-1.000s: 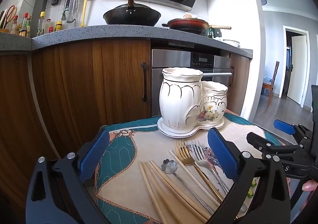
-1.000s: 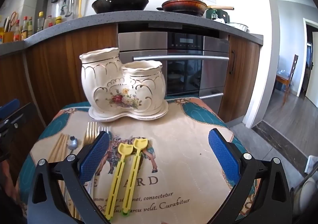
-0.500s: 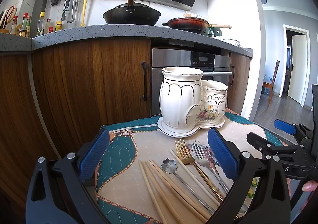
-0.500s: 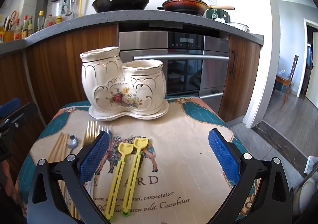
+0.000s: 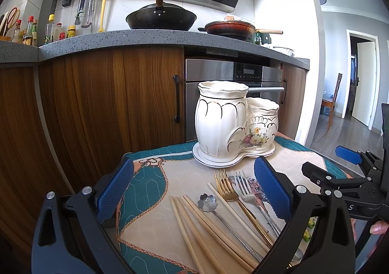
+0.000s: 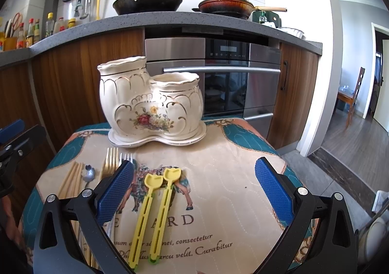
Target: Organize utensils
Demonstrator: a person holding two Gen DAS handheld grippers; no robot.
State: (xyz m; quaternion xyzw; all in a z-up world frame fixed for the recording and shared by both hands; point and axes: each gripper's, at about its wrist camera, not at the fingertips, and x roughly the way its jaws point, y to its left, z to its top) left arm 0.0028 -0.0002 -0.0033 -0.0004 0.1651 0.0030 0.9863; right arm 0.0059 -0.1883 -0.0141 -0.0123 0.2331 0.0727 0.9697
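Through my left tongs (image 5: 193,191), spread wide and holding nothing, I see chopsticks (image 5: 206,223), a flower-headed spoon (image 5: 207,201), a gold fork (image 5: 227,187) and a silver fork (image 5: 244,189) lying on the cloth before the ceramic holder (image 5: 228,125), so nothing seems sorted yet. My right tongs (image 6: 194,191), equally wide and empty, hover over two yellow spoons (image 6: 155,208) lying flat, both holder (image 6: 150,101) cups apparently empty.

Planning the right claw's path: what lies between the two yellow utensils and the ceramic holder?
Only bare printed cloth separates the yellow utensils from the ceramic holder, as the right wrist view shows. The forks lie off to the left.
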